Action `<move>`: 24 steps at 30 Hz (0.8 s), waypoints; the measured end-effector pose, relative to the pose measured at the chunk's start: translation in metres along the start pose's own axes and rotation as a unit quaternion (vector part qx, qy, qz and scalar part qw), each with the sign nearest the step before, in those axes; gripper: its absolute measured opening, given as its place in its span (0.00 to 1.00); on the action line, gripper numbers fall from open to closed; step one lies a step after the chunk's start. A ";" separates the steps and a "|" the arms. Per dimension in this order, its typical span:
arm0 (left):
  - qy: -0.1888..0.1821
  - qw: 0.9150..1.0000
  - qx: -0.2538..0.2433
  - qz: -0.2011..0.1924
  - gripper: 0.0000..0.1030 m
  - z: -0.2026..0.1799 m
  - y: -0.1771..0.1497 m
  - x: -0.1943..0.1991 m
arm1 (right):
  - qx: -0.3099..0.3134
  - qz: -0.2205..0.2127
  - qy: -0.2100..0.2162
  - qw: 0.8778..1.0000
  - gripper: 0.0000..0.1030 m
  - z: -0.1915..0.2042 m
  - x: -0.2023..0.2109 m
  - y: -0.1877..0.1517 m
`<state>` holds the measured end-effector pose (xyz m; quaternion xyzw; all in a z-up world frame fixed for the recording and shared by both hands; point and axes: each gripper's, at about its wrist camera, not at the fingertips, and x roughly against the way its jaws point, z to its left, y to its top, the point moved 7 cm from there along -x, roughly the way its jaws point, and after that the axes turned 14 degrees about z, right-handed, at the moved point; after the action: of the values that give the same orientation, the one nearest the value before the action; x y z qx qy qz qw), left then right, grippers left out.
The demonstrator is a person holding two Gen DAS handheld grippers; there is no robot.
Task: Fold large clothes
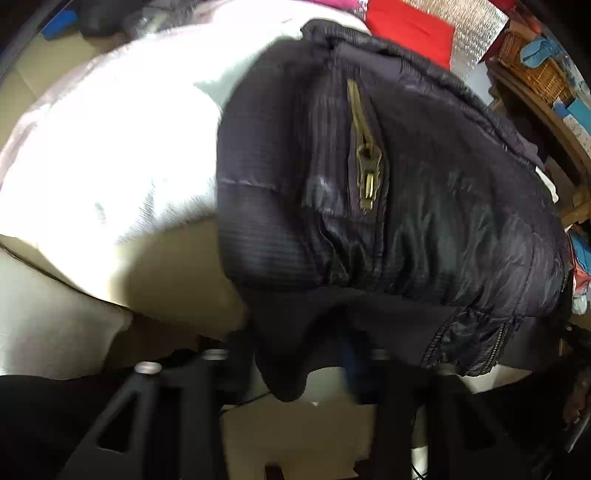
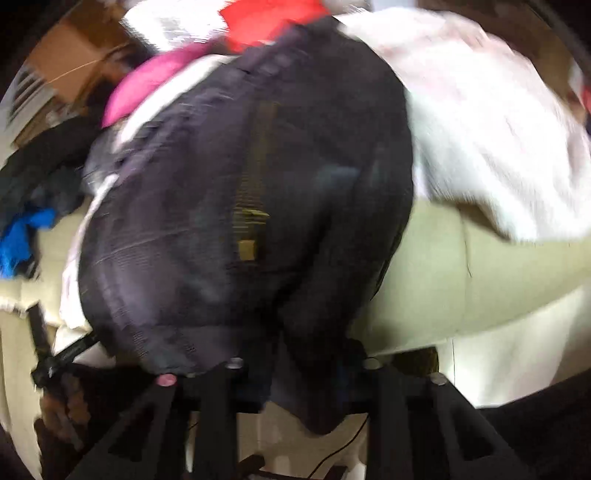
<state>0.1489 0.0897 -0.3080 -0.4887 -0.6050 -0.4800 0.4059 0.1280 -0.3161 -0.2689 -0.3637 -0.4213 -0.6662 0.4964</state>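
The left hand-held gripper [image 1: 295, 373] is pinched tight on the bottom hem of a dark puffy jacket [image 1: 406, 192]. The jacket fills the middle of the left wrist view and runs up toward 12 o'clock. Its brass zipper [image 1: 365, 162] sits near the middle. A white cloth [image 1: 122, 147] lies at 9 o'clock, touching the jacket. The right hand-held gripper [image 2: 306, 376] is also squeezed onto the jacket's hem [image 2: 314, 398]. A pink cloth [image 2: 147, 88] shows at 11 o'clock and something red [image 2: 266, 18] at 12 o'clock.
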 end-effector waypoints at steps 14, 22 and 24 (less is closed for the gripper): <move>-0.036 0.999 -0.004 0.020 0.31 -0.003 0.000 -0.005 | -0.060 0.043 0.003 0.997 0.49 -0.015 -0.026 0.004; -0.083 0.994 -0.058 -0.034 0.14 -0.020 -0.005 0.066 | 0.027 -0.025 0.052 0.998 0.18 0.033 0.046 0.012; -0.116 0.989 -0.070 -0.053 0.14 -0.026 0.004 0.099 | 0.046 -0.053 0.074 0.995 0.17 0.048 0.077 0.024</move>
<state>0.1341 0.0847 -0.2073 -0.5355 -0.6379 -0.4823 0.2716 0.1352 -0.3027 -0.1759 -0.2671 -0.4320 -0.6970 0.5063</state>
